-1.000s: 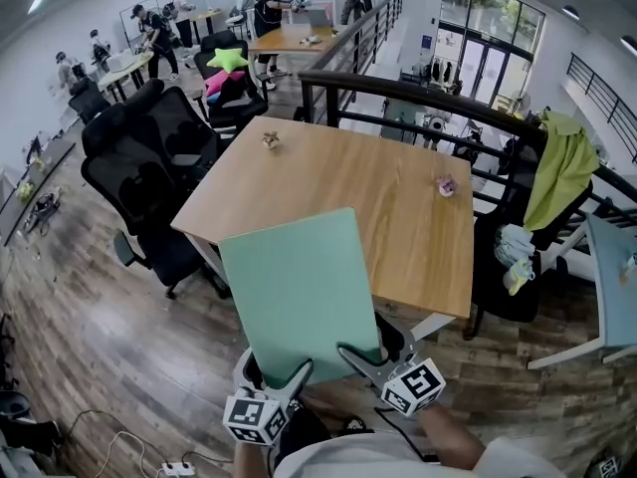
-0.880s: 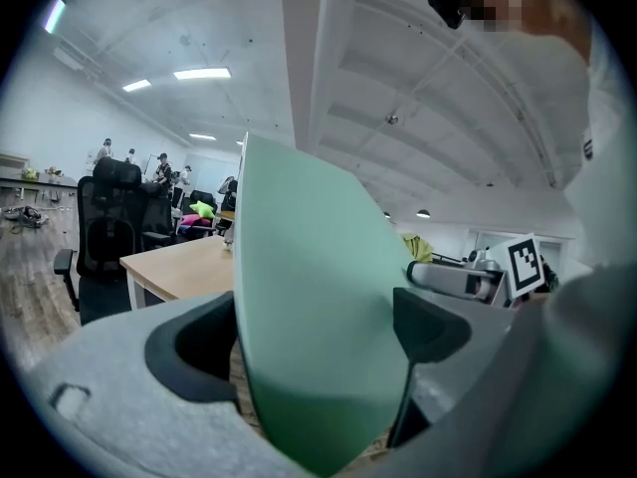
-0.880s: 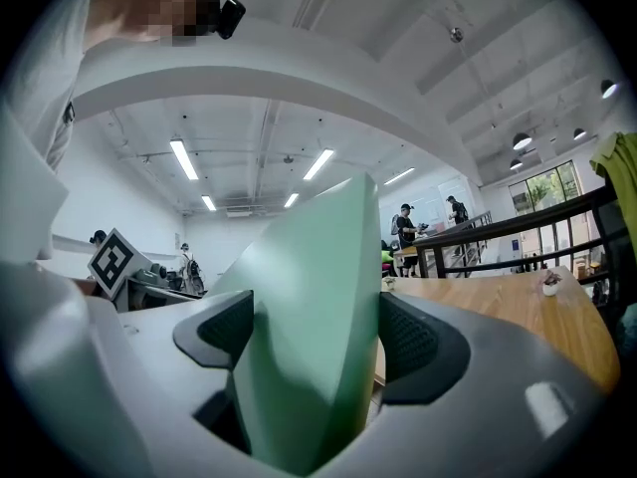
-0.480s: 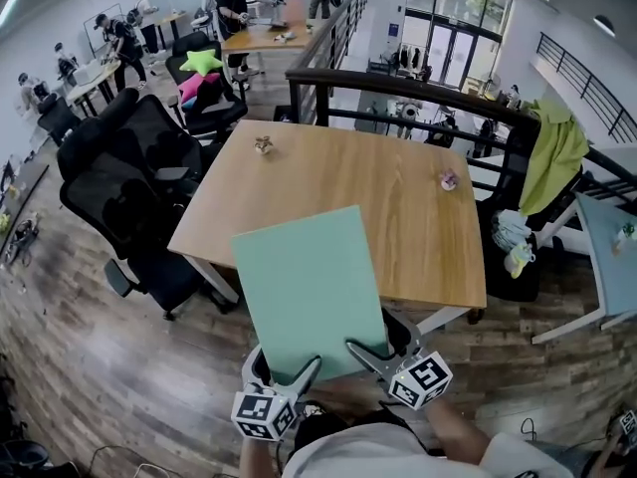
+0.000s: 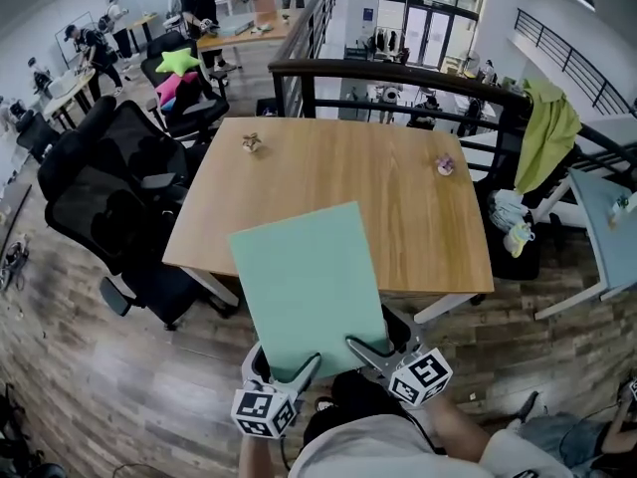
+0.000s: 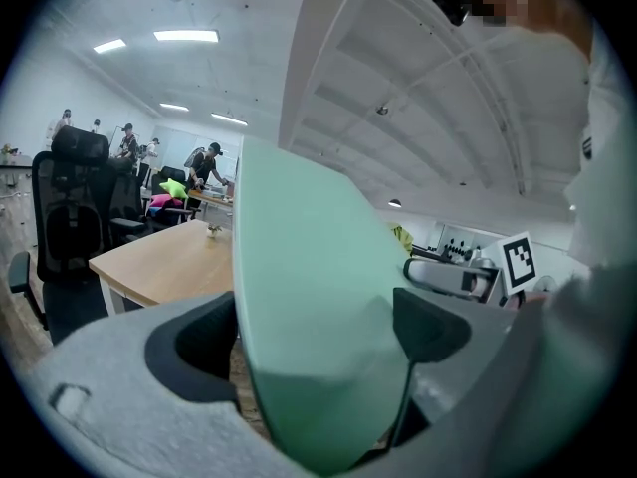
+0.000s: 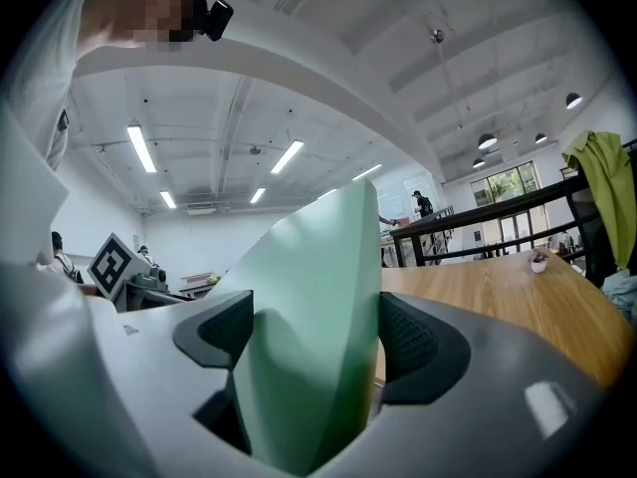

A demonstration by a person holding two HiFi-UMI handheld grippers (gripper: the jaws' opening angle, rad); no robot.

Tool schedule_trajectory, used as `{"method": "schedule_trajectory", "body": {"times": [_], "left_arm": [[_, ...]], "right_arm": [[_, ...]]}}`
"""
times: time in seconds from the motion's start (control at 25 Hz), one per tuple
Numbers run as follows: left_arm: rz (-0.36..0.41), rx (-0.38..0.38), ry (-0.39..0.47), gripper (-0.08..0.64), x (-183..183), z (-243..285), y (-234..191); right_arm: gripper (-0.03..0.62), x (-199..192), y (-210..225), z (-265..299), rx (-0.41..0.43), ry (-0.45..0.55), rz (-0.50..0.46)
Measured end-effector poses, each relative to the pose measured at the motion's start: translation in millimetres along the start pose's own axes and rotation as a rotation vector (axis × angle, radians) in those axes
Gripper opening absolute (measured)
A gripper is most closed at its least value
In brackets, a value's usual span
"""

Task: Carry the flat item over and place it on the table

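A flat pale green board [image 5: 306, 285] hangs in the air, its far edge over the near edge of the wooden table [image 5: 338, 182]. My left gripper [image 5: 296, 372] clamps the board's near left corner, and my right gripper [image 5: 363, 353] clamps its near right corner. In the left gripper view the green board [image 6: 309, 317] fills the gap between the jaws. The right gripper view shows the same board [image 7: 314, 327] squeezed between both dark pads [image 7: 423, 342].
Two small trinkets stand on the table: one at the far left [image 5: 251, 142], one at the far right [image 5: 445, 166]. Black office chairs [image 5: 109, 207] crowd the table's left side. A black railing [image 5: 398, 73] runs behind it, with a green cloth [image 5: 550, 127] draped at the right.
The table has come closer and now lies more squarely ahead. The board stays clamped in both grippers, reaching slightly further over the table's near edge.
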State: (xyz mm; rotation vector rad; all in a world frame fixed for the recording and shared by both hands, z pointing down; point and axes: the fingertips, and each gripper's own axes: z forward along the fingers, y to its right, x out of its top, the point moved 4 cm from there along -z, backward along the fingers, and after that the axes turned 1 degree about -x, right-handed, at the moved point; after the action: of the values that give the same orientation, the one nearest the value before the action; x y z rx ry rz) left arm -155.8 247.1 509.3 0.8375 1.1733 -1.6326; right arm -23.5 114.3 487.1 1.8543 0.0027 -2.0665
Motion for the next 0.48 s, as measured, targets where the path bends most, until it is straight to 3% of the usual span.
{"method": "schedule_trajectory", "body": {"times": [0.48], "left_arm": [[-0.014,-0.063,-0.063,0.505,14,62,-23]], "right_arm": [[0.407,0,48,33,-0.063,-0.013,0.054]]}}
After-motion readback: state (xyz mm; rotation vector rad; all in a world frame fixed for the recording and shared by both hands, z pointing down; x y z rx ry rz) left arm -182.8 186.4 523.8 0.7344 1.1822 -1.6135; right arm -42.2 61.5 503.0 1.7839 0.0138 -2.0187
